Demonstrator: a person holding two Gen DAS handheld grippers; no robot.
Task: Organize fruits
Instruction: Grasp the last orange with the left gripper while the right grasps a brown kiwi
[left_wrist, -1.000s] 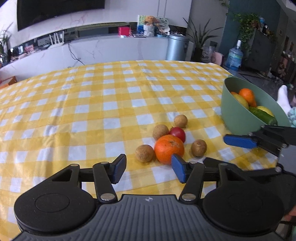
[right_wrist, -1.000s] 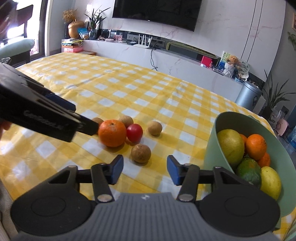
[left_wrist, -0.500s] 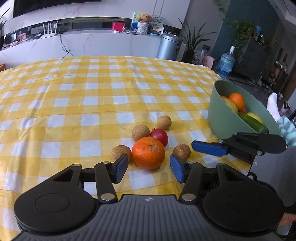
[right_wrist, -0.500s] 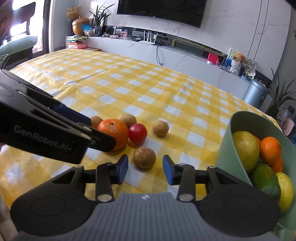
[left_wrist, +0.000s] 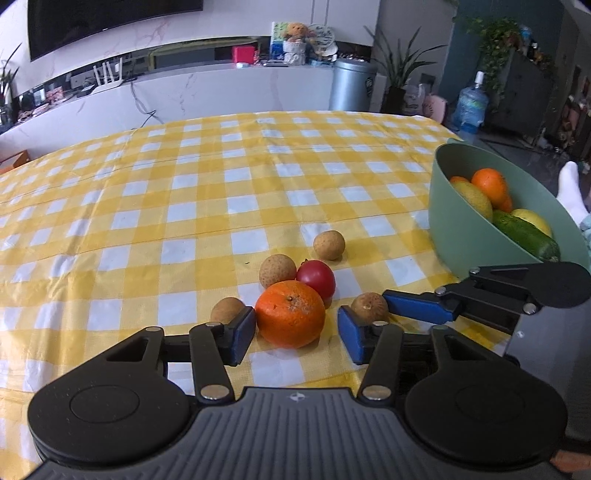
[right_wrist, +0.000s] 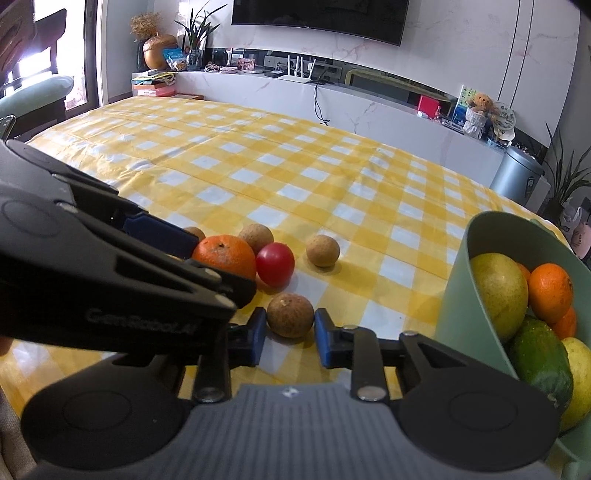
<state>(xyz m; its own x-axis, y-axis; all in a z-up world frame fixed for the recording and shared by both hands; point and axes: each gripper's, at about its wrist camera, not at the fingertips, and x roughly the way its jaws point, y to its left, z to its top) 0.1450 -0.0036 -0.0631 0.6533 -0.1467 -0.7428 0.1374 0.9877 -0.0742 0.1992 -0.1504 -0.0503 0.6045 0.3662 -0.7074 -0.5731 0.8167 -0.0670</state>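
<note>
Beside the green bowl (right_wrist: 458, 295), on the yellow checked tablecloth (left_wrist: 184, 206), 6 loose fruits lie in a tight group: 1 orange (left_wrist: 290, 314), 1 red tomato (left_wrist: 317, 278) and 4 small brown fruits. The bowl already holds several citrus fruits and a dark green one, so the judged step is the transfer of the loose group into it.

The left gripper (left_wrist: 295, 338) brackets the orange. Its jaws are closing, and the orange sits between the blue pads; the left pad appears at or just short of the peel, while a clear gap remains at the right pad, so no grip is made yet. One small brown fruit (left_wrist: 226, 309) lies just behind the left pad, touching or nearly touching the orange, and may be nudged as the jaws close.

The right gripper (right_wrist: 288, 334) works on the side of the group nearer the bowl. Its jaws have come in to their narrowest and both pads press the flanks of the nearest brown fruit (right_wrist: 290, 315), which rests on the cloth, not yet lifted.

Each gripper takes the fruit on its own side of the group, so the 2 tools do not cross. The tomato touches the orange and could roll once the orange is lifted.
</note>
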